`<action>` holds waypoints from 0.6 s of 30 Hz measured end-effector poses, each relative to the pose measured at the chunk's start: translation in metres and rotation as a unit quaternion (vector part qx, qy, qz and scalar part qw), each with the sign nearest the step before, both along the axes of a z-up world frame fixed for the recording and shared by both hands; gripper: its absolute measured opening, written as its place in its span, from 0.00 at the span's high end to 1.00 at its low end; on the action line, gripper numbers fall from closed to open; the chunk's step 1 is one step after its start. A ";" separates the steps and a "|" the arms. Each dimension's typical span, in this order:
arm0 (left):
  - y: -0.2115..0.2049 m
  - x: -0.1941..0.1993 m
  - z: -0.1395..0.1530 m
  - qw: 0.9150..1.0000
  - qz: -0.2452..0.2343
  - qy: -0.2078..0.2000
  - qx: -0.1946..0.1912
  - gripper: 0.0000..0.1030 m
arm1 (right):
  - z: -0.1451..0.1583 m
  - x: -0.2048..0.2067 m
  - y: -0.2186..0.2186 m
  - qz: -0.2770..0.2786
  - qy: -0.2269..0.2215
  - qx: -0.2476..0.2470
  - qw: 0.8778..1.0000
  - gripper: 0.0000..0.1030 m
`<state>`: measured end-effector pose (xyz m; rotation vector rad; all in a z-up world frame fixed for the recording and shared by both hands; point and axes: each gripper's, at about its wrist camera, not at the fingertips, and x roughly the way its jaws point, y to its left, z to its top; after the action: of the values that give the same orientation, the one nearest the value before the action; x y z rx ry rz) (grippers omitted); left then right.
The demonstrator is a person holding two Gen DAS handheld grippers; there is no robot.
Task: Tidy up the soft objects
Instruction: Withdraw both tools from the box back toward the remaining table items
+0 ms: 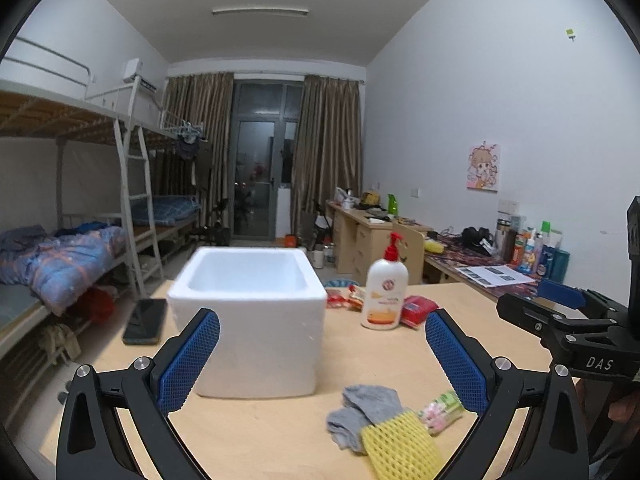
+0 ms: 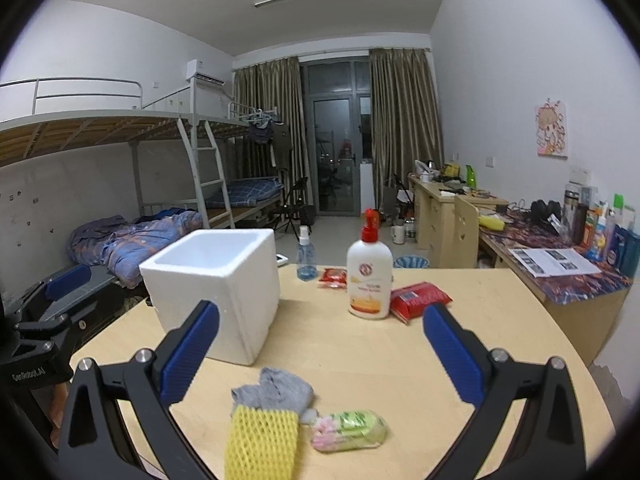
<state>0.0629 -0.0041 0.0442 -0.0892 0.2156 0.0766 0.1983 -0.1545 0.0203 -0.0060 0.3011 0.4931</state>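
Note:
A white foam box [image 1: 248,312] [image 2: 216,280] stands open-topped on the wooden table [image 1: 260,432] [image 2: 380,360]. In front of it lie a crumpled grey sock [image 1: 360,412] [image 2: 280,392], a yellow foam net sleeve [image 1: 400,446] [image 2: 260,440] and a green and pink packet [image 1: 442,410] [image 2: 350,430]. My left gripper [image 1: 322,330] hovers open above the table, in front of the box, holding nothing. Above the soft items, my right gripper [image 2: 320,326] is also open and empty. In the left wrist view the right gripper's body shows at the right edge.
A lotion pump bottle [image 1: 384,288] [image 2: 369,276] stands behind the soft items, with red snack packets [image 1: 418,310] [image 2: 418,300] beside it. A black phone [image 1: 145,321] lies left of the box. A small spray bottle [image 2: 306,256] stands at the far table edge. Bunk beds left, desks right.

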 end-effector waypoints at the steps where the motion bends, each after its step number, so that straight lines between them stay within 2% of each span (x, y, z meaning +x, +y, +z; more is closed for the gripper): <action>1: -0.002 0.000 -0.004 1.000 -0.004 0.001 -0.002 0.00 | -0.003 -0.001 -0.002 -0.003 0.000 0.000 1.000 0.00; 4: -0.009 0.001 -0.018 1.000 -0.013 0.006 -0.003 0.00 | -0.015 -0.006 -0.008 -0.018 -0.007 -0.007 1.000 0.00; 10: -0.013 -0.003 -0.038 1.000 -0.015 0.001 -0.007 0.00 | -0.035 -0.011 -0.018 -0.028 0.010 -0.009 1.000 0.00; 18: -0.018 0.001 -0.068 0.999 -0.026 0.030 -0.016 0.00 | -0.052 -0.015 -0.025 -0.030 0.027 -0.012 0.999 0.00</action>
<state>0.0639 -0.0221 -0.0238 -0.1133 0.2780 0.0240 0.1833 -0.1799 -0.0312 -0.0069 0.3589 0.4305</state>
